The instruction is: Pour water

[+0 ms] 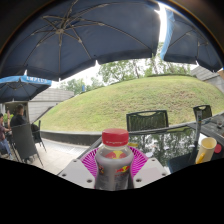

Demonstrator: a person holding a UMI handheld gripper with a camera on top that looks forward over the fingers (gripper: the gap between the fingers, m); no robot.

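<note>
one bottle (pixel 114 160) clamped within the claw (pixel 114 163)

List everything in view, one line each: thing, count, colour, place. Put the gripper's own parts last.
bottle: one, clear with a red cap and a label, between the fingers.
cup: one, orange-yellow, on the table to the right of the bottle.
table: one, dark glass top, under the bottle and cup.
chairs: at least two, dark, beyond the table.
umbrella: one large, dark, overhead; a blue one further left.
grassy slope: green, beyond the chairs.
people: seated, far left.
gripper: one, pink pads either side of the bottle; contact cannot be judged.
</note>
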